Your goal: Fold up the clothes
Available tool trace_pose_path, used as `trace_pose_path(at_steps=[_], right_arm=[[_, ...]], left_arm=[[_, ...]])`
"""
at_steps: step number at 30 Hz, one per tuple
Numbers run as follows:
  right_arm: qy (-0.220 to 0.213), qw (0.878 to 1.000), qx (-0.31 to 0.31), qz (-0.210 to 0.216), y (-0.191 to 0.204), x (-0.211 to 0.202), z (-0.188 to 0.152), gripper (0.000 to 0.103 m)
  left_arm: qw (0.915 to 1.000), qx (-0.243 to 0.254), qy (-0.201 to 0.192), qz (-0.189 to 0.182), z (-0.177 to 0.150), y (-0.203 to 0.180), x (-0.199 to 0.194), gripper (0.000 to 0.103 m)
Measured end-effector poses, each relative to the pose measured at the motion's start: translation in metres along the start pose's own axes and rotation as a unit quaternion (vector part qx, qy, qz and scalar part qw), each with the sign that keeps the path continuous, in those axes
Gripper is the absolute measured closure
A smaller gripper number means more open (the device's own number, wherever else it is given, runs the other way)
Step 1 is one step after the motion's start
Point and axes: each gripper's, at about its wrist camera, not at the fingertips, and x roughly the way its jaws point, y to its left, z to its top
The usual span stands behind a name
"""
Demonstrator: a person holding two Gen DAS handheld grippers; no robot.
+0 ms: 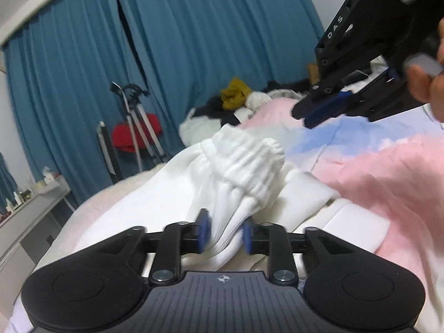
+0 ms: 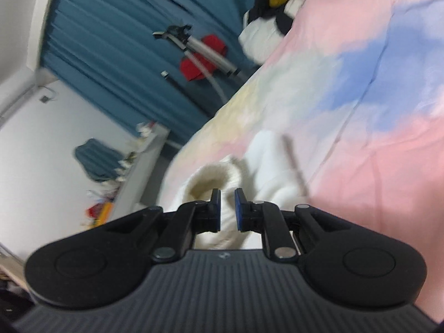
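A white garment with a gathered elastic waistband (image 1: 244, 163) lies on the pink and blue bedspread (image 1: 388, 172). My left gripper (image 1: 225, 234) is shut on a bunch of its white fabric, pinched between the blue pads (image 1: 203, 233). My right gripper (image 1: 319, 112) hangs in the air at the upper right, above the bedspread, blurred. In the right wrist view, the right gripper (image 2: 227, 211) has a narrow gap between its pads and holds nothing; the white garment (image 2: 266, 163) lies below and beyond it.
A pile of clothes (image 1: 236, 102), white, dark and mustard yellow, lies at the far end of the bed. Teal curtains (image 1: 180, 41) hang behind. A tripod with a red item (image 1: 136, 133) stands beside the bed. A white shelf (image 1: 30, 211) with small items is at the left.
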Motion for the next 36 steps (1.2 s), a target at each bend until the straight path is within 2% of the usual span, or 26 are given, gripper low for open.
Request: trace_pose_path(at_steps=[1, 4, 5, 7, 9, 11, 13, 14, 19, 20, 21, 23, 24, 25, 30, 32, 34, 36], right_arm=[[0.011, 1.000, -0.001, 0.005, 0.000, 0.006, 0.002, 0.089], [0.050, 0.998, -0.025, 0.005, 0.006, 0.031, 0.008, 0.089], [0.050, 0.998, -0.031, 0.001, 0.008, 0.038, 0.011, 0.089], [0.048, 0.998, -0.036, 0.000, 0.008, 0.051, 0.015, 0.082], [0.054, 0.998, -0.019, 0.011, 0.003, 0.063, 0.018, 0.062], [0.068, 0.998, -0.009, 0.017, -0.005, 0.078, 0.019, 0.049], [0.088, 0.995, -0.022, 0.027, -0.006, 0.092, 0.020, 0.048], [0.099, 0.994, -0.030, 0.031, -0.007, 0.099, 0.021, 0.049], [0.085, 0.993, -0.047, 0.066, -0.002, 0.127, 0.016, 0.051], [0.082, 0.993, -0.051, 0.073, -0.001, 0.133, 0.015, 0.056], [0.079, 0.993, -0.053, 0.069, 0.002, 0.136, 0.012, 0.066], [0.071, 0.995, -0.044, 0.063, 0.009, 0.135, 0.011, 0.084], [0.061, 0.995, -0.052, 0.055, 0.017, 0.131, 0.013, 0.088], [0.050, 0.996, -0.061, 0.048, 0.024, 0.126, 0.015, 0.091], [-0.025, 0.995, -0.093, 0.039, 0.057, 0.084, 0.031, 0.092], [-0.056, 0.992, -0.114, 0.017, 0.058, 0.066, 0.037, 0.092], [-0.069, 0.993, -0.097, -0.016, 0.042, 0.061, 0.042, 0.092], [-0.056, 0.996, -0.054, -0.047, 0.012, 0.062, 0.046, 0.092]], left_arm=[[1.0000, 0.007, 0.005, -0.004, -0.002, 0.004, -0.003, 0.050], [0.9991, 0.030, 0.022, -0.020, -0.013, 0.029, -0.010, 0.044], [0.9986, 0.033, 0.031, -0.027, -0.015, 0.033, -0.013, 0.044], [0.9972, 0.039, 0.049, -0.041, -0.021, 0.042, -0.019, 0.044], [0.9962, 0.041, 0.059, -0.048, -0.030, 0.048, -0.026, 0.045], [0.9956, 0.039, 0.064, -0.056, -0.040, 0.050, -0.029, 0.045], [0.9953, 0.034, 0.066, -0.061, -0.048, 0.053, -0.027, 0.048], [0.9954, 0.034, 0.064, -0.062, -0.050, 0.055, -0.026, 0.050], [0.9965, 0.043, 0.045, -0.056, -0.059, 0.059, -0.022, 0.049], [0.9966, 0.045, 0.042, -0.055, -0.060, 0.059, -0.018, 0.049], [0.9967, 0.044, 0.040, -0.055, -0.062, 0.059, -0.014, 0.049], [0.9969, 0.035, 0.037, -0.060, -0.063, 0.063, -0.007, 0.059], [0.9970, 0.029, 0.031, -0.064, -0.063, 0.065, -0.007, 0.074], [0.9969, 0.021, 0.025, -0.071, -0.062, 0.069, -0.007, 0.083], [0.9952, -0.004, -0.039, -0.090, -0.046, 0.076, -0.024, 0.090], [0.9928, -0.010, -0.060, -0.104, -0.038, 0.074, -0.030, 0.090], [0.9900, -0.009, -0.064, -0.126, -0.036, 0.069, -0.031, 0.091], [0.9879, -0.002, -0.049, -0.147, -0.039, 0.061, -0.026, 0.091]])
